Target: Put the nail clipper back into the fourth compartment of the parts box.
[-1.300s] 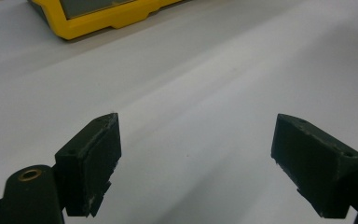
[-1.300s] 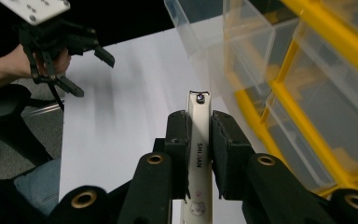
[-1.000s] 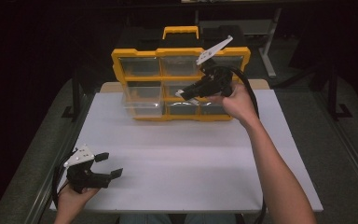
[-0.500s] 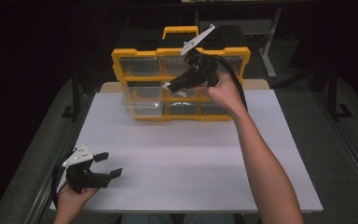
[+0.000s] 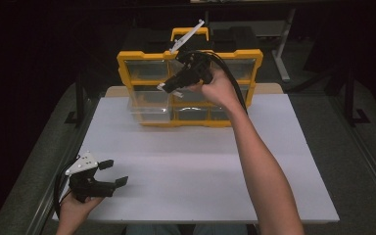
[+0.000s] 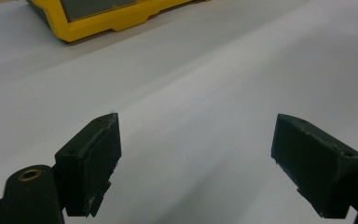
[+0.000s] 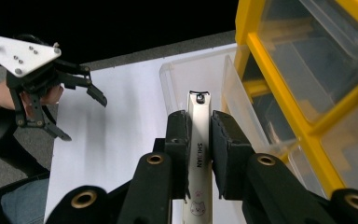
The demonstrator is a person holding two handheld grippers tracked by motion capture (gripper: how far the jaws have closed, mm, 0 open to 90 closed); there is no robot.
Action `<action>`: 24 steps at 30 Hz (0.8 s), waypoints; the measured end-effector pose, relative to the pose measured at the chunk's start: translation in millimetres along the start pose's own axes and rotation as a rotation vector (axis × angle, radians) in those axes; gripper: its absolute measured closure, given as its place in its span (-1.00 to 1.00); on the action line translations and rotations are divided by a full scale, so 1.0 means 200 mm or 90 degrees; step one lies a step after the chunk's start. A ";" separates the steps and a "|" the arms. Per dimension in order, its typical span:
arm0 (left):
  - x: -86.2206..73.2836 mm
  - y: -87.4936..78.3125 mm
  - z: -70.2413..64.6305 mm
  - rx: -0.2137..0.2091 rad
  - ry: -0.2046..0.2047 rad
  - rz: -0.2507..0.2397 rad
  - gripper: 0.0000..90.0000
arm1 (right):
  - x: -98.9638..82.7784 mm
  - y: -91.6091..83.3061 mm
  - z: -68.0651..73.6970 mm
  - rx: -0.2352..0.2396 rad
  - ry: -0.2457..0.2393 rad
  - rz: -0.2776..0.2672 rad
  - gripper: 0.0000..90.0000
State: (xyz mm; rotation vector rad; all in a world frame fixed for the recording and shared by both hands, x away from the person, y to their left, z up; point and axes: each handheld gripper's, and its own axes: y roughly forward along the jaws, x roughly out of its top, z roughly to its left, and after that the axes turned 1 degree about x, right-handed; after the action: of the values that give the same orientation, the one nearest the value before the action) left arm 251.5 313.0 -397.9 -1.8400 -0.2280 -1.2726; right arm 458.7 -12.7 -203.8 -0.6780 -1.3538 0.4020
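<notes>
Right gripper [image 7: 198, 154] clamps a white slim nail clipper [image 7: 198, 140] above the clear pulled-out drawer [image 7: 200, 79] of the far yellow plastic organiser [image 5: 190, 88]. Left gripper [image 5: 112, 174] gapes wide, near-left on the white table [image 5: 200, 166].

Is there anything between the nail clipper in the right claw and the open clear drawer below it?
Nothing visible. The right claw grips the nail clipper directly over the pulled-out clear drawer of the yellow organizer; the drawer looks empty and uncovered.

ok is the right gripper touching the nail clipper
Touching. In the right gripper view, the right gripper has both black jaws pressed flat against the sides of the white nail clipper, no gap either side.
</notes>
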 end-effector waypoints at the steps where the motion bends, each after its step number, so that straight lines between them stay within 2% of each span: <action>1: 0.00 0.00 0.00 0.001 0.000 0.002 -0.65 | 0.01 0.01 0.00 0.001 0.004 0.000 0.69; 10: 0.00 -0.01 0.00 0.000 0.004 0.000 -0.65 | 0.08 0.09 -0.01 0.001 0.001 0.005 0.69; 12: 0.00 -0.01 0.00 -0.001 0.004 0.002 -0.65 | 0.10 0.11 -0.01 0.006 0.008 0.007 0.69; 13: 0.00 -0.01 0.00 0.000 0.003 0.005 -0.65 | 0.10 0.12 -0.01 0.003 0.000 0.005 0.69; 14: 0.00 -0.01 0.00 0.000 0.002 -0.002 -0.65 | 0.11 0.13 -0.01 0.005 0.002 0.006 0.69; 16: 0.00 -0.01 0.00 0.000 0.001 -0.003 -0.65 | 0.12 0.15 -0.02 0.000 0.001 0.006 0.69; 24: 0.00 0.01 -0.01 -0.003 0.005 0.004 -0.65 | 0.12 0.20 -0.02 0.009 0.007 0.013 0.69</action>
State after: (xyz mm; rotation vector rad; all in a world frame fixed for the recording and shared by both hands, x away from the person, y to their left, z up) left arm 251.2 310.4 -398.1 -1.8379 -0.2155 -1.2768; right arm 472.9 32.1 -212.8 -0.6819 -1.3329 0.4236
